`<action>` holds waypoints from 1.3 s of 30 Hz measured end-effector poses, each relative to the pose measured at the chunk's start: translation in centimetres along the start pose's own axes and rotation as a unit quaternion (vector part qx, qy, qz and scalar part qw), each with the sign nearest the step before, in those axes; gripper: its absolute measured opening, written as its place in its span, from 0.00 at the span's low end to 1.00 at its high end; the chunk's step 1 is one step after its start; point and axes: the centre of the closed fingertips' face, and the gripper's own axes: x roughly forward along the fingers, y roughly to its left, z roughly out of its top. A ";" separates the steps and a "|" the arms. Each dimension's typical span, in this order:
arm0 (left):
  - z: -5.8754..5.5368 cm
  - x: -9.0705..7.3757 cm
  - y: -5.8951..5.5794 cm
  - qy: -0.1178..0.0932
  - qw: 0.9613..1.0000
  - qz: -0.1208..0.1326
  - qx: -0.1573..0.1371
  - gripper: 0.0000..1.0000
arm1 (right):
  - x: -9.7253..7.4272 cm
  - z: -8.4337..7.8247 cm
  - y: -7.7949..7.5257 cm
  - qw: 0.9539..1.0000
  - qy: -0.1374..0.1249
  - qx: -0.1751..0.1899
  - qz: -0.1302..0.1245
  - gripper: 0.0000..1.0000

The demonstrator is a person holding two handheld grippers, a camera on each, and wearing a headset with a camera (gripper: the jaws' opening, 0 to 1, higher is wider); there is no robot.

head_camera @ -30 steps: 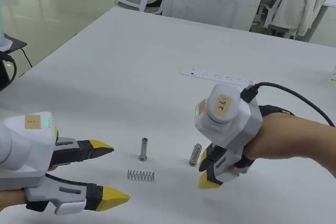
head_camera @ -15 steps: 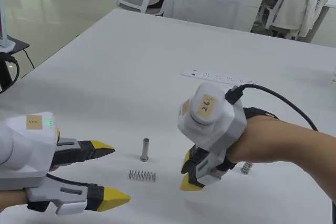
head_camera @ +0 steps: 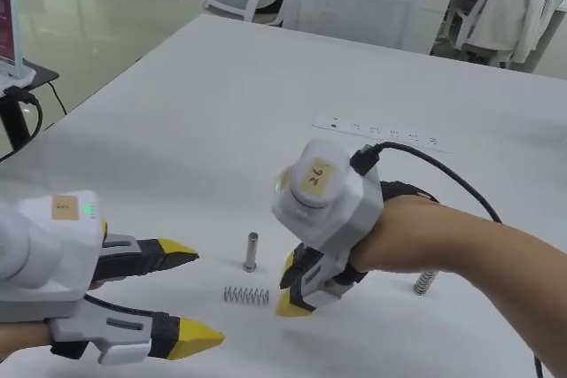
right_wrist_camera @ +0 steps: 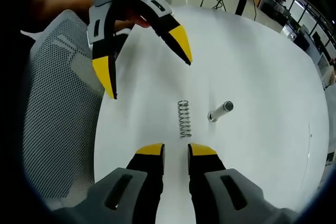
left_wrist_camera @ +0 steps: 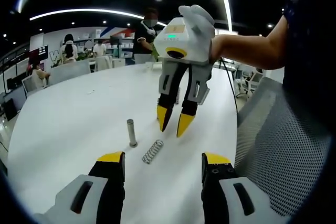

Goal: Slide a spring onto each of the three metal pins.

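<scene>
Spring [head_camera: 246,295] lies flat just beside upright pin [head_camera: 251,251].

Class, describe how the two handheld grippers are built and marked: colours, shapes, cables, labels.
The left gripper and right gripper each have a white rounded housing, black jaws with pointed yellow tips, a green light and a tan sticker; the right one's reads 26. A black cable leaves the right housing. The forearm behind it wears no sleeve.

I work at a white table [head_camera: 221,112] that runs toward the upper right, with a power strip [head_camera: 381,133] lying on it. Grey chairs [head_camera: 345,11] stand along the top edge, and glossy pale floor [head_camera: 97,33] shines at the upper left. Curved light strips [left_wrist_camera: 79,11] glow overhead.
</scene>
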 end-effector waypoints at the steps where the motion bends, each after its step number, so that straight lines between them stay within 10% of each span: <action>1: 0.0 0.0 0.0 0.000 1.000 0.000 0.000 0.53 | 0.2 0.1 -0.1 1.000 0.000 -0.001 -0.001 0.16; 39: -0.2 -0.4 0.1 0.004 1.000 0.005 -0.005 0.52 | 2.7 0.3 -1.2 1.000 0.011 -0.023 -0.002 0.09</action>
